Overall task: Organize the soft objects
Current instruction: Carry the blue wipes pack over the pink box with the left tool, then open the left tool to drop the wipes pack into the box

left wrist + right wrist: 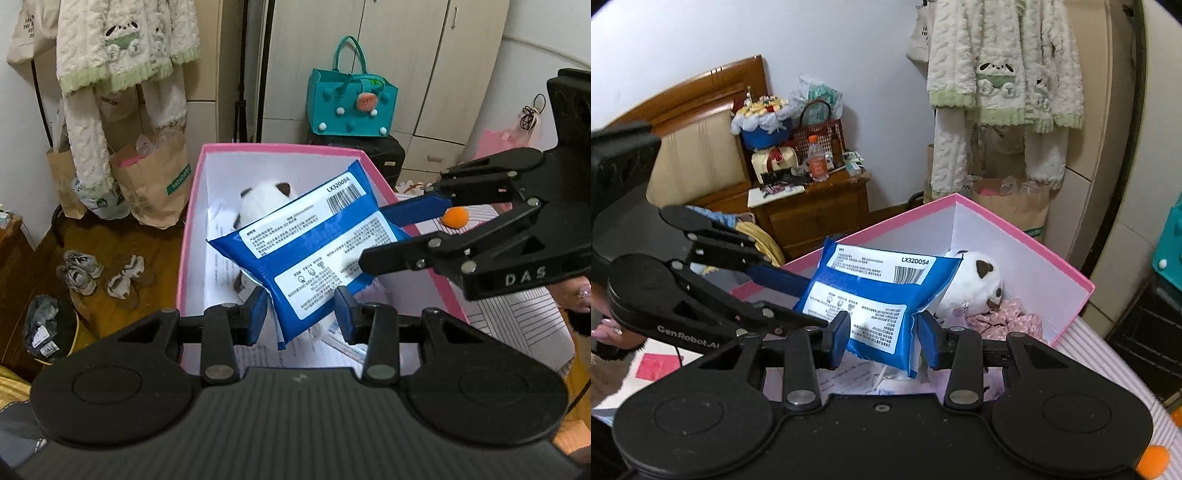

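Observation:
A blue soft pack with white labels [314, 251] hangs over the open pink box [280, 148]. My left gripper [301, 314] is shut on its lower end. My right gripper [384, 236] is shut on its right side and comes in from the right. In the right wrist view the pack [875, 295] sits between my right gripper's pads [882, 341], and the left gripper [790, 295] holds it from the left. A white plush toy with brown ears [264, 199] lies in the box, also seen in the right wrist view [979, 284], beside pink floral cloth [1008, 317].
Papers [221, 266] line the box floor. An orange ball [455, 217] lies on the striped bedding right of the box. A teal felt bag [351, 101] sits on a black case behind. Paper bags, shoes [103, 277] and hanging fleece clothes are at left. A wooden nightstand [812, 206] stands beyond.

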Demonstrator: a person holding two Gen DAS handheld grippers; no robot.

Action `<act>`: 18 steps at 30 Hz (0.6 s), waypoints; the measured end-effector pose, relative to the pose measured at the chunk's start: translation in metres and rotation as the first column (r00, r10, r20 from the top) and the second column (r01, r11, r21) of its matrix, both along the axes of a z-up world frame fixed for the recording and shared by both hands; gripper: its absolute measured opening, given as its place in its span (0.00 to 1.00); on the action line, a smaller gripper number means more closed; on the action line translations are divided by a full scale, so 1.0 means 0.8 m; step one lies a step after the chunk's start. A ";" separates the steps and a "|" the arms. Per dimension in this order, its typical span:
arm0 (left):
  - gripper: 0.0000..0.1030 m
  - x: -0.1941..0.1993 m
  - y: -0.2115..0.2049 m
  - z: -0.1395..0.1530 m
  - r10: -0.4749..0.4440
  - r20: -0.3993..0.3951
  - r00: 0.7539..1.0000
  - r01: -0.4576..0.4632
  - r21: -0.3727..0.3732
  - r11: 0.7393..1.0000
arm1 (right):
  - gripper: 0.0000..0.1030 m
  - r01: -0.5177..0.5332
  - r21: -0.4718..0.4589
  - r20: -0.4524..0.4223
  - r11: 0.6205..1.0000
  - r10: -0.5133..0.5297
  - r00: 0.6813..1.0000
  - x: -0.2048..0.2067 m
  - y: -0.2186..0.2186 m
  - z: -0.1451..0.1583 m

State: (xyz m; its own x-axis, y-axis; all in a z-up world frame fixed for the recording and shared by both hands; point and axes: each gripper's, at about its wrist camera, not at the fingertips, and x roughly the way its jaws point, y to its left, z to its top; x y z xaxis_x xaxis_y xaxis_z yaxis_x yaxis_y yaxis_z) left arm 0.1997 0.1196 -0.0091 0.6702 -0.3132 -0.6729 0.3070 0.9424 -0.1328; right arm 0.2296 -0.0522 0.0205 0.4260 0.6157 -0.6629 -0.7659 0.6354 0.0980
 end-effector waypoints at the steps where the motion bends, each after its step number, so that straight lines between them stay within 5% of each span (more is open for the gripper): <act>1: 0.37 -0.002 -0.003 -0.004 -0.006 0.000 1.000 0.006 0.006 1.000 | 0.45 0.000 0.010 -0.003 1.000 0.000 1.000 0.001 -0.003 -0.003; 8: 0.38 -0.002 -0.017 -0.010 -0.007 0.039 0.999 0.003 0.102 0.995 | 0.45 0.006 -0.009 -0.026 1.000 -0.006 1.000 -0.005 -0.011 -0.019; 18: 0.44 -0.008 -0.013 -0.012 -0.005 0.018 1.000 0.001 0.193 0.981 | 0.45 -0.019 0.008 -0.198 1.000 0.020 0.980 -0.011 0.006 -0.042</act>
